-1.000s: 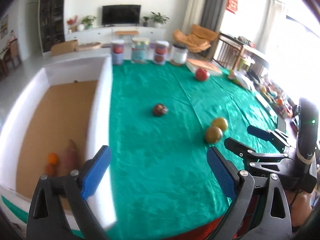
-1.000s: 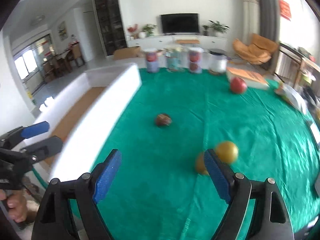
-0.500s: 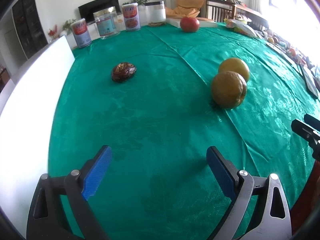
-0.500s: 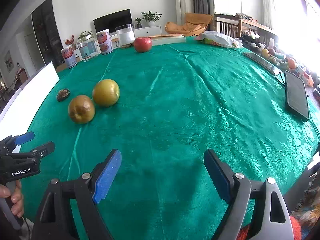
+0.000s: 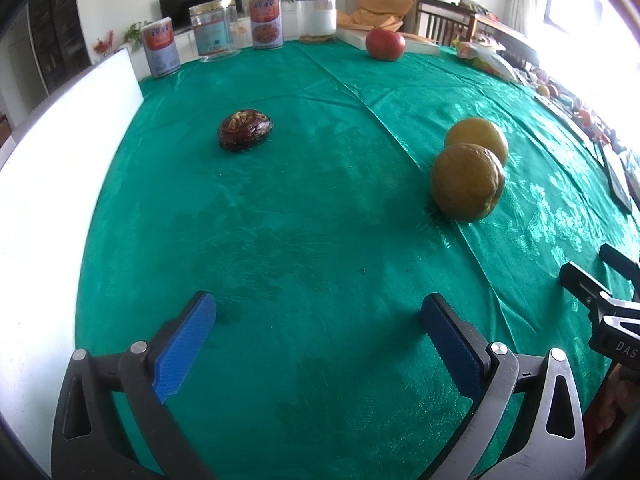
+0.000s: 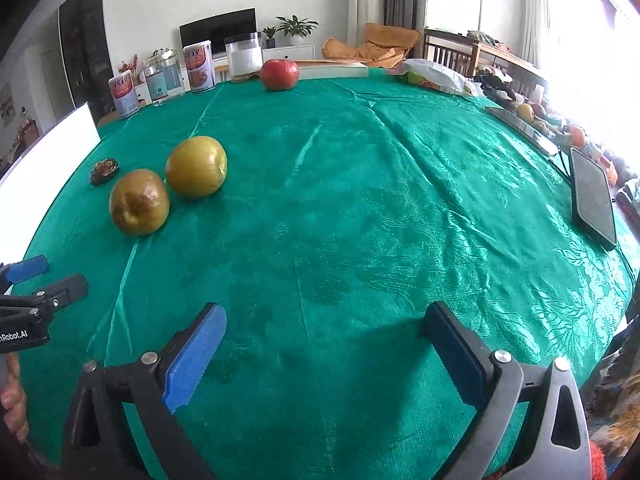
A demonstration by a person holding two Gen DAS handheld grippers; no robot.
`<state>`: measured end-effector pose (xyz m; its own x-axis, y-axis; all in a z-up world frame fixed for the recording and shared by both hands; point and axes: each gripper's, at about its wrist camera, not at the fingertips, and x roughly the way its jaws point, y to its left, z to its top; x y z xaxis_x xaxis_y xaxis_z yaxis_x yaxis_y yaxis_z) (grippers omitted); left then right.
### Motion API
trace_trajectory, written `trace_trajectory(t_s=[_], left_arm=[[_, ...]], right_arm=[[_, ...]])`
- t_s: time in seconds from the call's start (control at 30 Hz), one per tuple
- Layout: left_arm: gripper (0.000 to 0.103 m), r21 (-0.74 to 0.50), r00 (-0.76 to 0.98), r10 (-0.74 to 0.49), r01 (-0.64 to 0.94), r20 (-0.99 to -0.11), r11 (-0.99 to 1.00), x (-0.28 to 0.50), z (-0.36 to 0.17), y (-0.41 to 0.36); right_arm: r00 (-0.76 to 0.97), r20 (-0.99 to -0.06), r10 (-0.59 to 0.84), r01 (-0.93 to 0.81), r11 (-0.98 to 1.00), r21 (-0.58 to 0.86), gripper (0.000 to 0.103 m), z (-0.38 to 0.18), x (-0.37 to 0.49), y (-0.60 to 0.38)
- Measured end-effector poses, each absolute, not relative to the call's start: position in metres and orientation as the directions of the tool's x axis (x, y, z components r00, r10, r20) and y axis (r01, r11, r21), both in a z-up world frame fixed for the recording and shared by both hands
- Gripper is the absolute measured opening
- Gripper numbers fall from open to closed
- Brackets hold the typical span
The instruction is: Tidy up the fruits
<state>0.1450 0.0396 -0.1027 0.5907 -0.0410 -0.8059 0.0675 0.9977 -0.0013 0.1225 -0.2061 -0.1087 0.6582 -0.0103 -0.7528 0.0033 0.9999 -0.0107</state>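
Observation:
Two yellow-brown round fruits sit touching on the green tablecloth: a bruised one [image 5: 467, 182] [image 6: 139, 201] and a smoother one [image 5: 478, 136] [image 6: 196, 166] behind it. A dark wrinkled fruit [image 5: 245, 129] [image 6: 104, 170] lies further left. A red apple [image 5: 385, 43] [image 6: 279, 74] stands at the far edge. My left gripper [image 5: 318, 320] is open and empty, low over the cloth, short of the fruits. My right gripper [image 6: 326, 330] is open and empty, to the right of the fruits.
A white box wall [image 5: 48, 152] [image 6: 48, 140] runs along the left. Cans and jars [image 5: 224, 30] [image 6: 176, 70] line the far edge. A dark tablet [image 6: 592, 196] and snack bags [image 6: 434, 76] lie at the right edge.
Both grippers have dropped low over the table and moved right, away from the white box. The box interior has left view. Both stay open.

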Motion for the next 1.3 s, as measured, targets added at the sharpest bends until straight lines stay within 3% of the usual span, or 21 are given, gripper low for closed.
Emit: trace_trajectory(t_s=[1.3], left_arm=[[0.103, 0.0, 0.592, -0.029, 0.049, -0.805, 0.999, 0.145, -0.103, 0.041]], right_arm=[[0.708, -0.707, -0.003, -0.017, 1.0, -0.022, 0.103, -0.111, 0.112, -0.205]])
